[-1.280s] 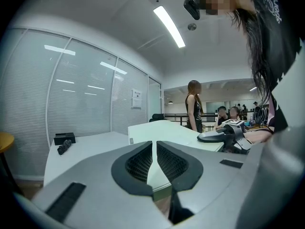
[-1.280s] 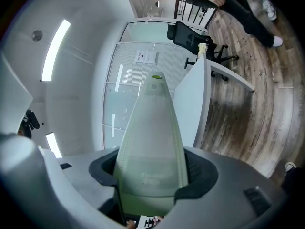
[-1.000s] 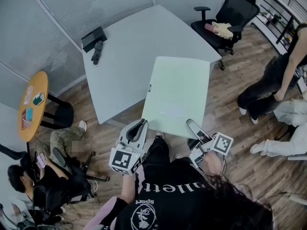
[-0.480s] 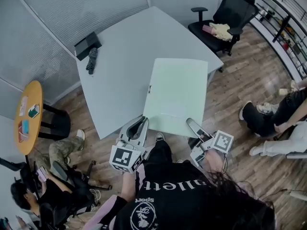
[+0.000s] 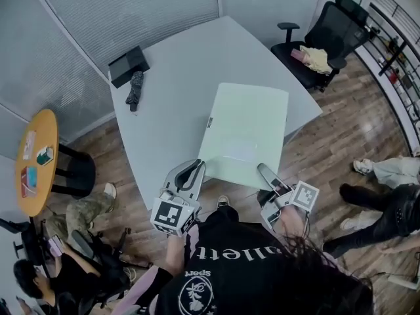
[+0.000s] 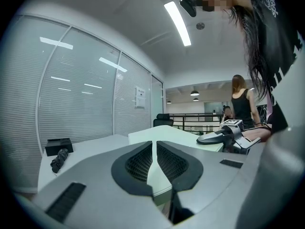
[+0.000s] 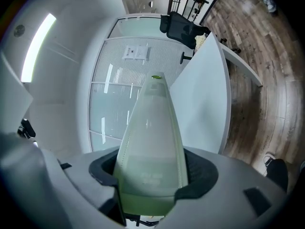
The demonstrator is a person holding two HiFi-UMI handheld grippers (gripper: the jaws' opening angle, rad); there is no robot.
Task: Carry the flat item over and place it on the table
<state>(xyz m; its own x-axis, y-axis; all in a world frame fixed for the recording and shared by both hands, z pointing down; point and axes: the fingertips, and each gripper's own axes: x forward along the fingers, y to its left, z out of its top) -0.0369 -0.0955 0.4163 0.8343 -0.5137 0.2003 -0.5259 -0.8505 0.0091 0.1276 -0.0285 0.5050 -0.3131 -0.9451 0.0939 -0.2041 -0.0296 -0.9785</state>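
A flat pale green board (image 5: pixel 246 133) is held level in front of me, its far part above the near right edge of the white table (image 5: pixel 177 90). My left gripper (image 5: pixel 195 167) is shut on the board's near left edge. My right gripper (image 5: pixel 264 170) is shut on the near right edge. In the left gripper view the jaws (image 6: pixel 154 147) pinch the thin board (image 6: pixel 183 135), and the right gripper (image 6: pixel 224 135) shows across it. In the right gripper view the board (image 7: pixel 152 137) runs away between the jaws (image 7: pixel 151 170).
A black box (image 5: pixel 128 65) and a dark folded umbrella (image 5: pixel 134 87) lie at the table's far left. A black office chair (image 5: pixel 328 35) with a yellow cloth stands beyond the table. A round wooden side table (image 5: pixel 36 159) is at the left. People's legs (image 5: pixel 387 205) are on the right.
The board and both grippers have come nearer to the table, with more of the board over it. The person on the right has moved off toward the lower right.
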